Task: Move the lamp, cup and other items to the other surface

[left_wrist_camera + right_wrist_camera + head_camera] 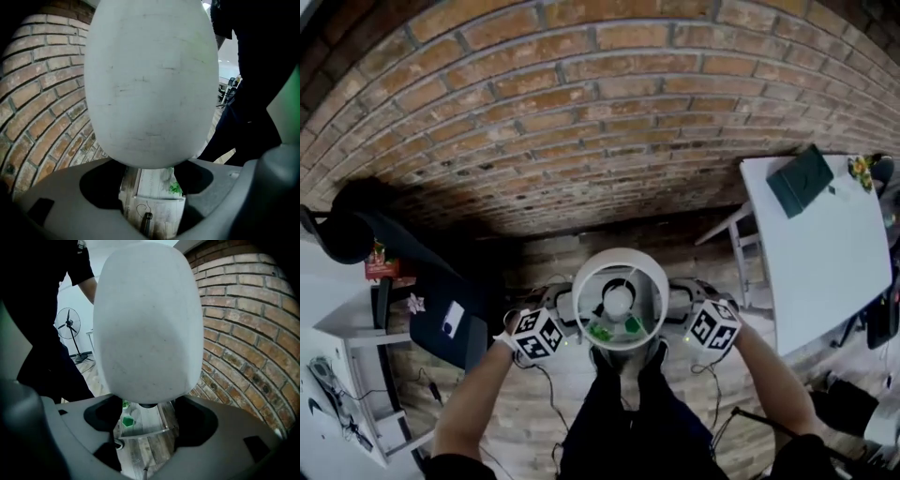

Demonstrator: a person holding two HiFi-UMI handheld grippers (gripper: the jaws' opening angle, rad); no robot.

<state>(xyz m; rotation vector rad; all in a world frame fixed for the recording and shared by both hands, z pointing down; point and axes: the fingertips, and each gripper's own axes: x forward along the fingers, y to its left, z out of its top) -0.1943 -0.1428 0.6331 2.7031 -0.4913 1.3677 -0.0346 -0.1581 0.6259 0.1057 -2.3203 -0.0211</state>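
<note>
While the lamp hangs in mid-air at the centre of the head view (over the person's feet), the left gripper at nine o'clock and the right gripper at three o'clock each pinch its shade in wide-set jaws. This looks like the carrying step. Next, swing it level toward the white table at three o'clock.

**White lamp, red-brown brick**

The lamp has a white shade and green pieces in its see-through base. The left gripper and right gripper are grey, and their cubes carry black-and-white square markers. The brick wall is red-brown with pale mortar. A dark green book lies on the white table. The floor is grey-brown planks.
</note>
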